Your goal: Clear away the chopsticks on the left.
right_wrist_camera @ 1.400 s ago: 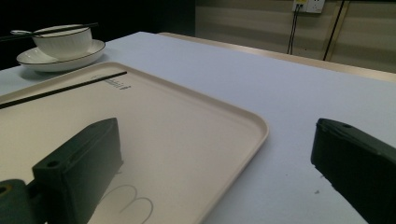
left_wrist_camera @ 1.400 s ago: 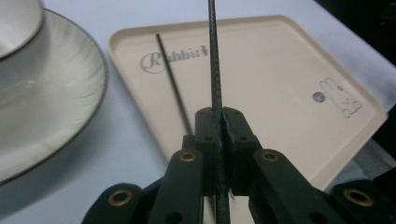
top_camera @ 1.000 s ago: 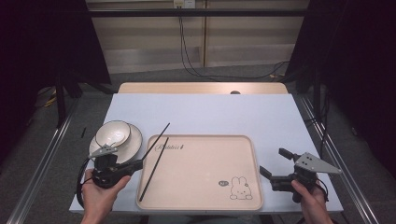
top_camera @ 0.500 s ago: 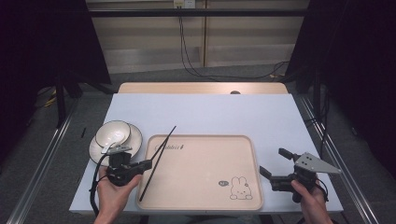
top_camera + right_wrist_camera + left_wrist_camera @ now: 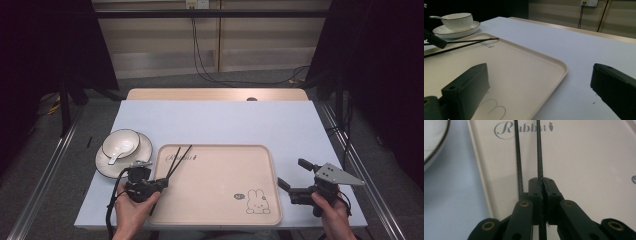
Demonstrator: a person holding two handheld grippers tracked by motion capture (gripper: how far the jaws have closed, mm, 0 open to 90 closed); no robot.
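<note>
High view, left gripper [image 5: 161, 183] moved right, chopsticks [image 5: 176, 161] now over tray [image 5: 260, 155]

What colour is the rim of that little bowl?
White bowl with a thin dark rim line, clearest in the right gripper view.

right claw [image 5: 539, 92] jaws wide apart over tray [image 5: 544, 65] corner; chopsticks [image 5: 461, 43] and bowl [image 5: 457, 21] far ahead-left on worktop [image 5: 564, 42]
</note>
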